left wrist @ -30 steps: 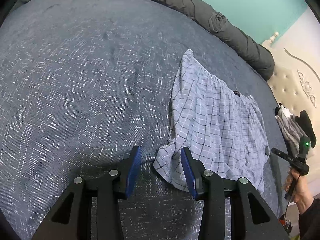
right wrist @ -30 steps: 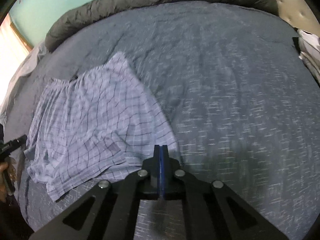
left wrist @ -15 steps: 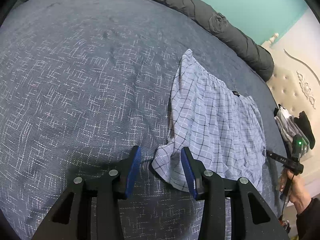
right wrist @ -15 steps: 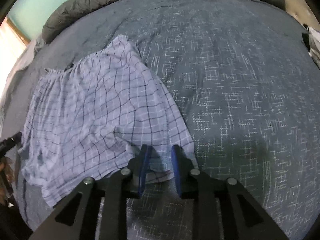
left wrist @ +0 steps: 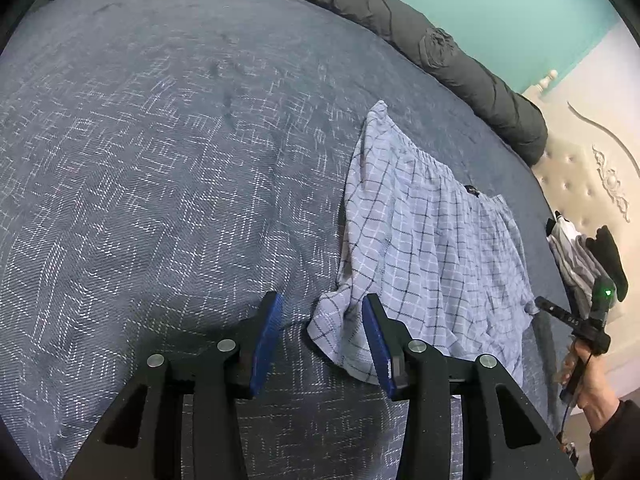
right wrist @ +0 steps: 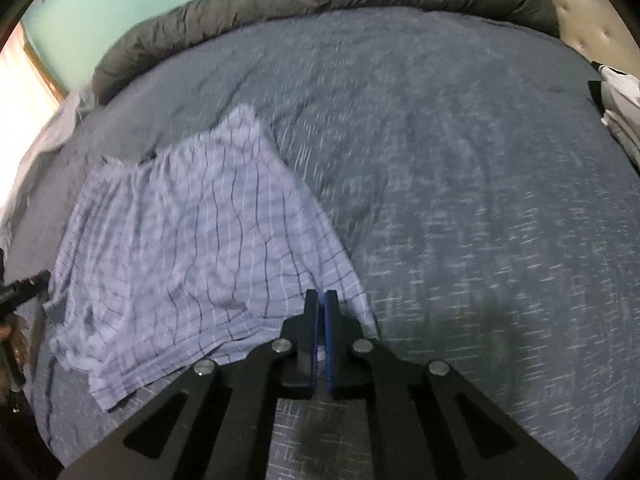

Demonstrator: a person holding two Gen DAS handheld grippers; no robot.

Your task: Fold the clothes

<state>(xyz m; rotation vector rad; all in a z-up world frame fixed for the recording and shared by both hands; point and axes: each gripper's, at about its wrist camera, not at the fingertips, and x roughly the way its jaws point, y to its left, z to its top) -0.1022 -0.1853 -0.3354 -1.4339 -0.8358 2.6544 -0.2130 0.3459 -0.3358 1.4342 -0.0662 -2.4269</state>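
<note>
my view is a wide bed (left wrist: 160,160) under a dark blue woven cover, and lying on it is a pair of light blue checked shorts (left wrist: 432,248), spread out with the gathered waistband toward the far side, near a long rolled grey duvet (left wrist: 440,48) along the far edge. at the right edge of the bed, by a cream tufted headboard (left wrist: 580,184), sits a small pile of folded clothes (left wrist: 576,256).

my left gripper (left wrist: 320,332) hangs low over the near hem, its blue-padded fingers (left wrist: 266,340) spread wide, with the near left corner of the shorts lying in the gap between them, not pinched.

my right gripper (right wrist: 320,332) is at the near right corner of the shorts (right wrist: 192,232); its pads are pressed almost together, and the hem runs under the tips. the view is blurred, so i cannot tell whether cloth is caught between them.

in the left view, my right hand (left wrist: 588,372) grips its handle at the far right.
</note>
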